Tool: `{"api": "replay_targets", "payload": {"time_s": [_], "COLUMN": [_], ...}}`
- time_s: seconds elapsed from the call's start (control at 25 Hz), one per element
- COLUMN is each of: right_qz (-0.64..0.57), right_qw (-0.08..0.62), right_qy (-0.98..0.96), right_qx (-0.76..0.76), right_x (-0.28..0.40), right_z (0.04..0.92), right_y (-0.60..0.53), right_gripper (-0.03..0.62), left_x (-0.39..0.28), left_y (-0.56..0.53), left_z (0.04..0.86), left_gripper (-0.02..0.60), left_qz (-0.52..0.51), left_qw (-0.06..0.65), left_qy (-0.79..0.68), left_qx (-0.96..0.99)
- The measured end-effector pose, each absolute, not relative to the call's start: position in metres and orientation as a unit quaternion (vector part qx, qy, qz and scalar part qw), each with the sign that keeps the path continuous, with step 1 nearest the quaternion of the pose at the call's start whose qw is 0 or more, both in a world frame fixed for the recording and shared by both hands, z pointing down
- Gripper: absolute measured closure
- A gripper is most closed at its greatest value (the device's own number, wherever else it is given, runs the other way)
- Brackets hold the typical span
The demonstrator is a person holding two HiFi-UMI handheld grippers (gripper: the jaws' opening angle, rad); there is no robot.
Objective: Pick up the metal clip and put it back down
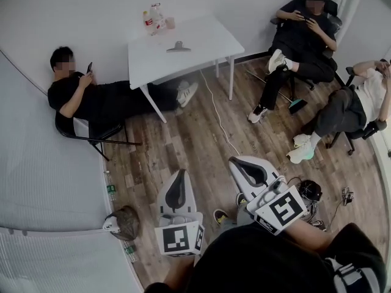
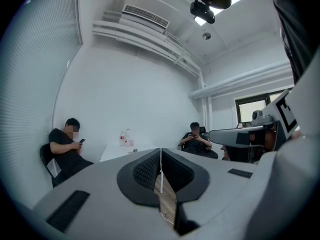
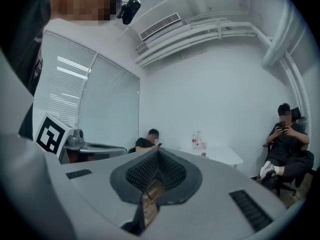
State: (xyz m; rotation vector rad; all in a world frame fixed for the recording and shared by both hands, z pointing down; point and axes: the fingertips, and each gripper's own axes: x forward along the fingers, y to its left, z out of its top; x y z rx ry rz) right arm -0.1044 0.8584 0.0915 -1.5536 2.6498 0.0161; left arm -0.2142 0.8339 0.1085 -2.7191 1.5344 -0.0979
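The metal clip (image 1: pixel 178 46) lies on the white table (image 1: pixel 208 38) across the room, far from both grippers. In the head view my left gripper (image 1: pixel 178 176) and right gripper (image 1: pixel 237 162) are held low over the wood floor, close to my body, pointing toward the table. Both are shut with nothing between the pads. In the left gripper view the left gripper (image 2: pixel 160 153) shows its jaws pressed together. The right gripper (image 3: pixel 158 153) looks the same in its own view, with the table (image 3: pixel 220 155) small beyond it.
Bottles (image 1: pixel 154 18) stand at the table's far corner. One person (image 1: pixel 85 96) sits left of the table, and two more people (image 1: pixel 305 29) (image 1: pixel 357 105) sit on chairs at the right. A white cable (image 1: pixel 221 124) runs across the floor. A bag (image 1: pixel 126 222) lies by the left wall.
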Motion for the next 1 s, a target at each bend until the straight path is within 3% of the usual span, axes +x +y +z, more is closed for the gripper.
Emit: {"api": "replay_targets", "payload": {"time_s": [0.4, 1.0], "right_qz": [0.014, -0.014], "right_qw": [0.040, 0.042], "right_qy": [0.854, 0.865], "right_qx": [-0.519, -0.500], "right_x": [-0.094, -0.068], "right_z": [0.085, 0.083], "right_y": [0.844, 0.727], "right_gripper": [0.577, 0.577], "left_x": [-0.195, -0.177], "left_y": [0.814, 0.699], "left_z": [0.100, 0.101], "left_gripper": [0.558, 0.558], "left_qz": [-0.022, -0.047], "left_qw": [0.019, 0.014], "left_qy": [0.475, 0.484], "left_qx": [-0.880, -0.874]}}
